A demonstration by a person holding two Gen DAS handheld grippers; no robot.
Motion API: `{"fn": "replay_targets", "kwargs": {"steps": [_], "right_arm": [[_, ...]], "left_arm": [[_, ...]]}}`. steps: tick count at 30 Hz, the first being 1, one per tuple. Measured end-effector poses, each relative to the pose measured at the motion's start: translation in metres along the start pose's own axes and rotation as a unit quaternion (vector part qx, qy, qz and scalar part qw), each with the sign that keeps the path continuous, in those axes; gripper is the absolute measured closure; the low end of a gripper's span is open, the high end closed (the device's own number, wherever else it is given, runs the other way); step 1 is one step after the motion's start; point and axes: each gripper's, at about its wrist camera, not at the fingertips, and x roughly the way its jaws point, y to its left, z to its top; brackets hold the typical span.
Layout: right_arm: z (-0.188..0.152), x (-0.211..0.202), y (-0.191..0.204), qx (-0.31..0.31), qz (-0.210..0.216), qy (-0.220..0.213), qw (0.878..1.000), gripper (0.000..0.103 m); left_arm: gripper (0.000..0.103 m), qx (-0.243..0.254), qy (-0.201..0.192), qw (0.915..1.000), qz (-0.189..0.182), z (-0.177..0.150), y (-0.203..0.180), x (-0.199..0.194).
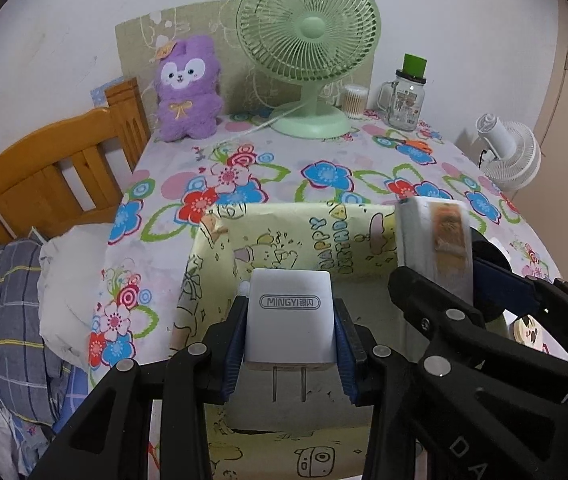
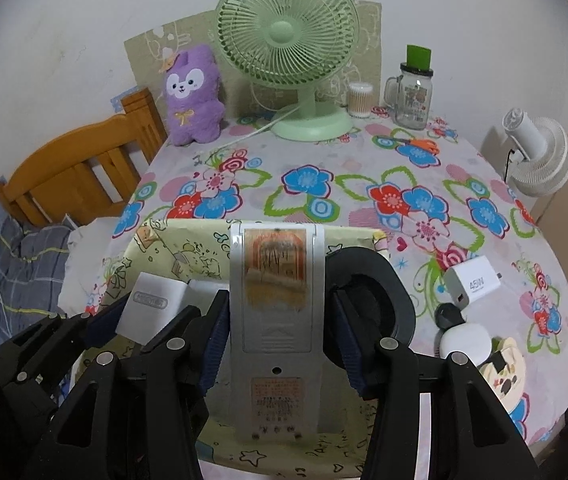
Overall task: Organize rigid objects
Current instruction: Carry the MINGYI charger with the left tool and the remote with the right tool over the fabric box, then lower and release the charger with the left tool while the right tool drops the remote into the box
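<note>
1. We see our left gripper [image 1: 290, 330] clamped on a white charger [image 1: 290, 316], prongs toward the camera, over the yellow box [image 1: 284, 236].
2. Our right gripper [image 2: 277, 334] is clamped on a grey remote [image 2: 275, 320], also over the box, at 3 o'clock from the charger.
3. A second charger [image 2: 474, 286] lies on the floral table [image 2: 324, 184], at 3 o'clock from the box.

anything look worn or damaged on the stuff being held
Yes: the grey remote in the right claw has a brownish, half-peeled sticker on its back. The white charger in the left claw looks clean.
</note>
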Motion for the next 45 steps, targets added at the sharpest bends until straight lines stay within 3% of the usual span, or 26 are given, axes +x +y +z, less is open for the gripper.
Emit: {"fn": "replay_targets", "kwargs": {"steps": [2, 6, 8, 11, 15, 18, 27, 45], "right_arm": [[-0.001, 0.003, 0.000, 0.001, 0.002, 0.004, 1.000, 0.049], [-0.001, 0.003, -0.003, -0.013, -0.017, -0.006, 1.000, 0.048], [0.000, 0.002, -0.004, -0.024, -0.033, -0.013, 0.999, 0.048], [0.001, 0.002, -0.009, -0.036, -0.080, -0.021, 0.996, 0.039], [0.000, 0.005, -0.037, 0.008, -0.048, 0.001, 0.999, 0.027], [-0.002, -0.001, -0.040, -0.001, -0.041, -0.004, 0.999, 0.018], [-0.005, -0.021, -0.046, -0.028, -0.044, -0.027, 0.998, 0.009], [-0.009, -0.055, -0.104, 0.011, -0.022, -0.052, 0.998, 0.009]], "left_arm": [[0.059, -0.003, 0.004, 1.0000, -0.001, -0.001, 0.000, 0.003], [0.039, 0.000, 0.003, 1.0000, -0.005, -0.003, -0.004, 0.005], [0.036, -0.002, 0.007, 0.9999, -0.010, -0.003, -0.006, 0.007], [0.031, 0.000, 0.012, 0.9998, -0.017, -0.005, -0.012, 0.010], [0.020, 0.006, 0.014, 0.9996, -0.025, -0.007, -0.021, 0.010], [0.013, 0.000, 0.007, 0.9997, -0.024, -0.005, -0.025, 0.007], [0.005, 0.020, -0.012, 0.9995, -0.022, -0.004, -0.051, -0.007], [0.005, 0.006, -0.053, 0.9985, 0.009, -0.001, -0.080, -0.039]]}}
